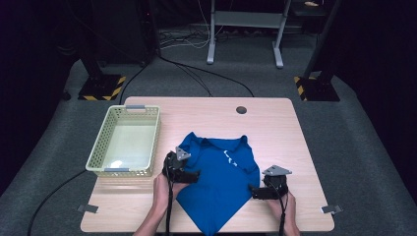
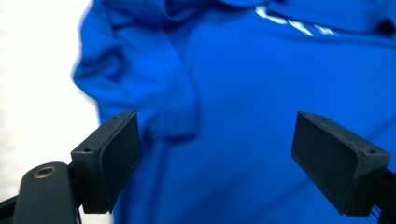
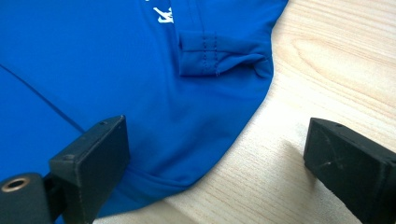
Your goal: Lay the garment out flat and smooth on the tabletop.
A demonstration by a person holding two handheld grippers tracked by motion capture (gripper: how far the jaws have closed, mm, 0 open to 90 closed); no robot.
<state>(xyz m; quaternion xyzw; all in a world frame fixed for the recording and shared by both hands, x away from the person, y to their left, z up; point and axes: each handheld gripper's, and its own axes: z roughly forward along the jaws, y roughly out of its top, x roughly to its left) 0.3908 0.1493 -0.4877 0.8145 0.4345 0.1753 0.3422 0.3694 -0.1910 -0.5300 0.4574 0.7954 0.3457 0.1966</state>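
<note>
Folding is judged partly done: the shirt (image 1: 221, 177) lies flat on the desk (image 1: 275, 123) with both sleeves (image 3: 219, 53) turned in over the body, while the lengthwise folds and the move to the basket (image 1: 98, 158) appear to be left. The left hand-held gripper (image 2: 215, 154) is held over the left edge, the right hand-held gripper (image 3: 217, 163) at the right hem, both with jaws apart and nothing gripped. The cloth is a smooth, thin blue knit with stitched cuffs and white print; the basket is perforated pale plastic, the desk light wood grain.
</note>
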